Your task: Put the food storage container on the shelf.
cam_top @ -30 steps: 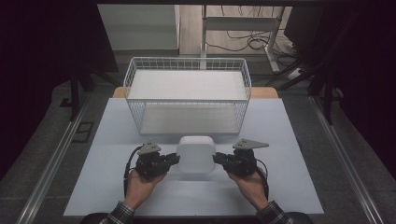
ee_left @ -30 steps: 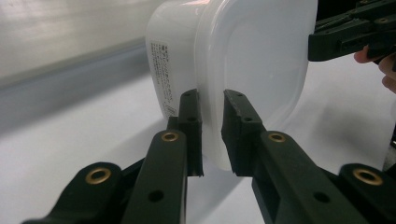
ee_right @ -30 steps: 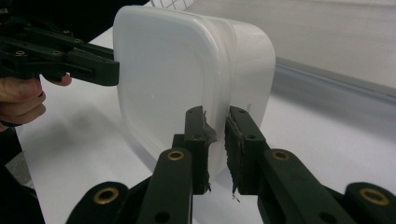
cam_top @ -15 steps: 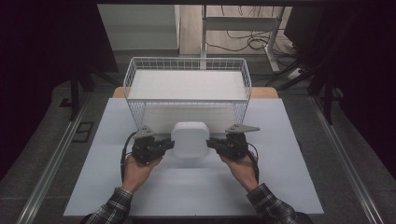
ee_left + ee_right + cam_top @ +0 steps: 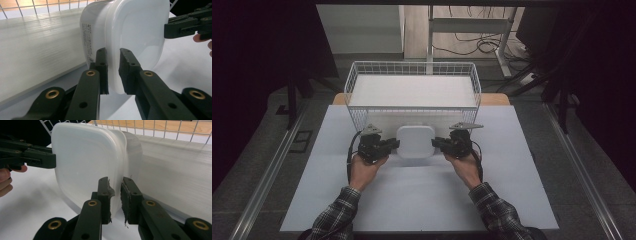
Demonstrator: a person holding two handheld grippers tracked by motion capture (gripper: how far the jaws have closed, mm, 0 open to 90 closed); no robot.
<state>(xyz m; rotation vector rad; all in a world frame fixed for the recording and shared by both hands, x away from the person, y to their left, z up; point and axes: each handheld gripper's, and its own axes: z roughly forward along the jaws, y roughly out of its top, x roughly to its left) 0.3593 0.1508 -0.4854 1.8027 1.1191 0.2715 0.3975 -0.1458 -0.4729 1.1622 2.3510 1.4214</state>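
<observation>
The white lidded container point(image 5: 415, 141) sat right in front of the wire basket point(image 5: 412, 70), close above the desk point(image 5: 422, 200). The left gripper point(image 5: 388, 145) and right gripper point(image 5: 443, 144) each had their fingers pinching its lid rim from opposite sides. I'd guess the two-sided grip was there to keep it level for getting over the basket wall.

High view: room surround is sitting in near darkness at left and right; light is falling from above onto the white table point(image 5: 512, 200), which is reading pale and evenly lit. Soft, short shadows are lying under the hands. Picture slightly grainy, focus acceptable.

Gripper views: the translucent container point(image 5: 140, 32) is glowing brightly, close to washing out on its lid. The nearest jaw parts are blurring at the bottom edge. The wire basket point(image 5: 175, 130) mesh is bending slightly toward the frame edge.
</observation>
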